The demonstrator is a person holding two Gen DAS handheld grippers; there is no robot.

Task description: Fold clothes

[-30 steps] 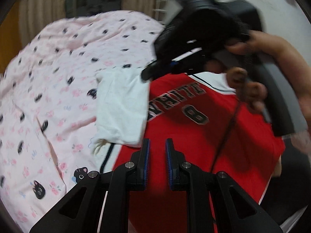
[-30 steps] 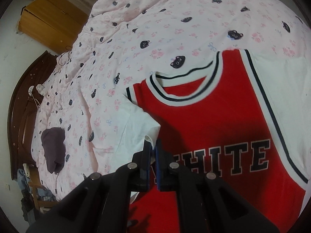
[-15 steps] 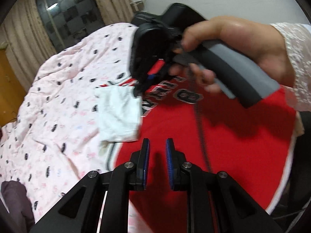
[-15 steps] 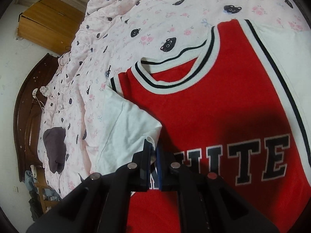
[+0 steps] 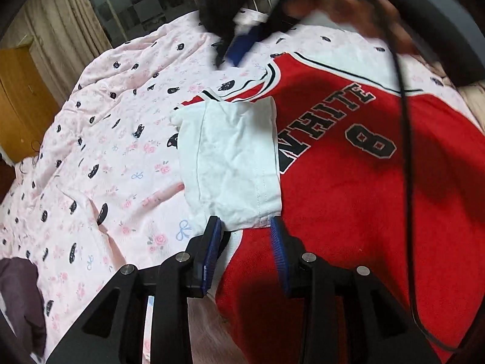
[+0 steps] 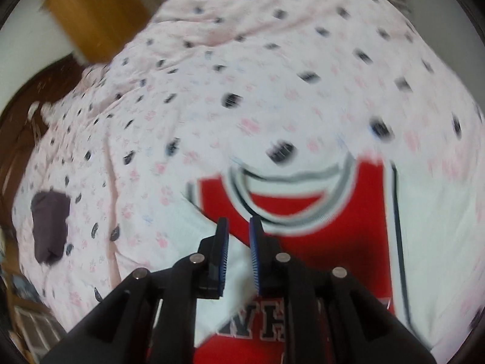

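Note:
A red jersey (image 5: 357, 182) with white sleeves and "WHITE 8" lettering lies flat on a pink patterned bedspread (image 5: 100, 139). Its left white sleeve (image 5: 233, 160) is folded inward over the red chest. My left gripper (image 5: 245, 227) is open, its jaws straddling the sleeve's near hem just above the jersey. My right gripper (image 6: 238, 227) is open and empty, lifted above the folded sleeve (image 6: 194, 236) near the collar (image 6: 291, 182); it also shows blurred at the top of the left wrist view (image 5: 239, 42). The right wrist view is motion-blurred.
A dark purple garment (image 6: 50, 221) lies on the bedspread to the left, also in the left wrist view (image 5: 18, 303). A wooden wardrobe (image 6: 94, 15) and dark headboard (image 6: 18, 127) stand beyond the bed. Curtains and a window (image 5: 130, 3) are behind.
My right gripper let go of the white sleeve, opened and lifted away towards the collar. My left gripper opened and moved up to the sleeve's near hem.

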